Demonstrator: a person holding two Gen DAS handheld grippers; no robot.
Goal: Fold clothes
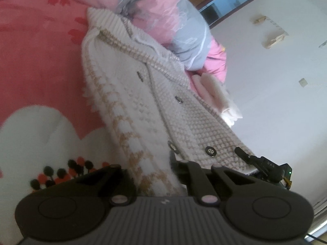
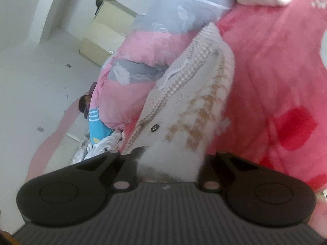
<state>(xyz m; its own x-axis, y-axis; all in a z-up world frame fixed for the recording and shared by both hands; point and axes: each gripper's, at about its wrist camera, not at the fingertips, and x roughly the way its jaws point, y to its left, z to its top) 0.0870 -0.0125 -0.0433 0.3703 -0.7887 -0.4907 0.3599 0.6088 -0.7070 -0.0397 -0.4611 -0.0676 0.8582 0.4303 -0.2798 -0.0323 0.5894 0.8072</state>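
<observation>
Over bed (image 1: 36, 65) | left tongs (image 1: 173, 163) clamped on cardigan (image 1: 132, 106); right tongs (image 2: 169, 163) likewise

Faint letters "UAL" on right tool (image 1: 265, 165) body, left-wrist view; no other legible text.

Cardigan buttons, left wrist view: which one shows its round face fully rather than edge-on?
The black button lowest on the cardigan, nearest the left gripper; those above appear as thin slivers.

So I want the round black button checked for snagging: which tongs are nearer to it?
Right. The right tongs grip the cardigan hem just below the black button; the left tongs grip the same hem farther along.
</observation>
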